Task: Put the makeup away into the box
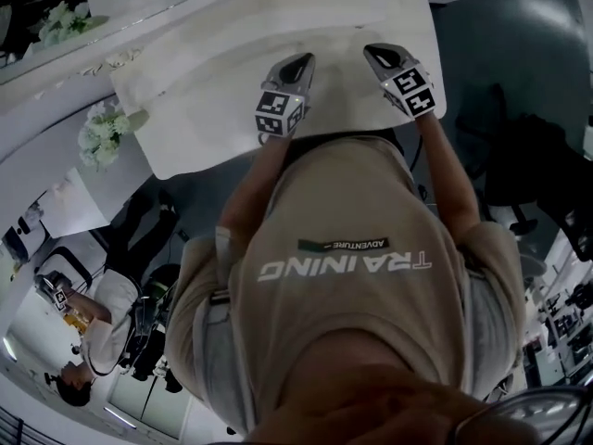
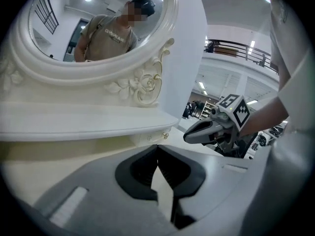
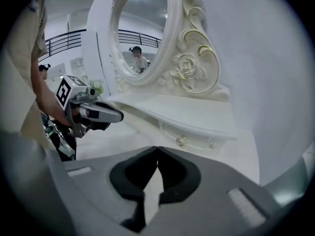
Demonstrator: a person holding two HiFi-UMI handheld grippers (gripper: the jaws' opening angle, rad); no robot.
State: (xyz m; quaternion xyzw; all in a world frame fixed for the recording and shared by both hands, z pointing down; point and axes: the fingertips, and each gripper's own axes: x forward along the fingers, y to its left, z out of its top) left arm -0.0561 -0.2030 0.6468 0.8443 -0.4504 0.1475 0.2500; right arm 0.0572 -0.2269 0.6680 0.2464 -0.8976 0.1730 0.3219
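Observation:
No makeup and no box shows in any view. In the head view my left gripper (image 1: pixel 300 61) and my right gripper (image 1: pixel 378 54) hover side by side over the near edge of a white dressing table (image 1: pixel 204 119). Both point toward its back. In the left gripper view the left gripper (image 2: pixel 157 147) has its jaws shut tip to tip, with nothing between them. The right gripper (image 3: pixel 157 149) is likewise shut and empty in its own view. Each view catches the other one alongside: the right gripper (image 2: pixel 189 135) and the left gripper (image 3: pixel 118 116).
An ornate white oval mirror (image 2: pixel 93 28) stands at the back of the table and reflects a person. Below it runs a low shelf (image 3: pixel 187 114) with small drawer knobs (image 3: pixel 182 140). White flowers (image 1: pixel 100 135) stand off the table's left end. A grey floor (image 1: pixel 519 54) lies to the right.

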